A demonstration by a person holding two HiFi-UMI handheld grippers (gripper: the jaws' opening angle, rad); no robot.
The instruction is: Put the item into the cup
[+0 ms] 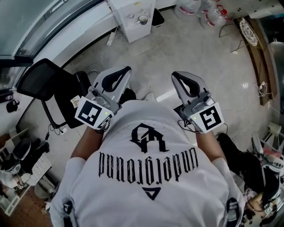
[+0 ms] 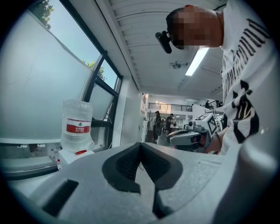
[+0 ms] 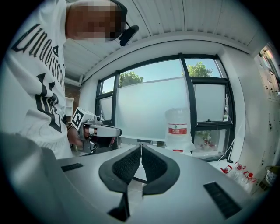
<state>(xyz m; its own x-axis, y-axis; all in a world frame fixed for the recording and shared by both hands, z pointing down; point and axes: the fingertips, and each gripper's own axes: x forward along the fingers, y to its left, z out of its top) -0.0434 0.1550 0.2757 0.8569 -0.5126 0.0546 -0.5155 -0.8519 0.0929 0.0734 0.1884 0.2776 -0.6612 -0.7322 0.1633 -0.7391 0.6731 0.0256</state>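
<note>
No cup and no item show in any view. I hold both grippers against my chest, above the floor, jaws pointing away from me. In the head view my left gripper (image 1: 127,70) is shut with nothing in it, its marker cube (image 1: 92,114) near my white shirt. My right gripper (image 1: 176,75) is likewise shut and empty. The left gripper view shows its black pads meeting at the tips (image 2: 140,143), with the right gripper (image 2: 192,135) off to the side. In the right gripper view the pads touch at the tips (image 3: 141,146), and the left gripper (image 3: 98,131) is at the left.
A black office chair (image 1: 44,84) stands at my left. A white water dispenser (image 1: 133,17) sits ahead by the window, its clear jug (image 2: 76,124) (image 3: 178,129) on top. Spare bottles (image 1: 208,13) and cables lie on the floor. A bench (image 1: 253,40) is at the right.
</note>
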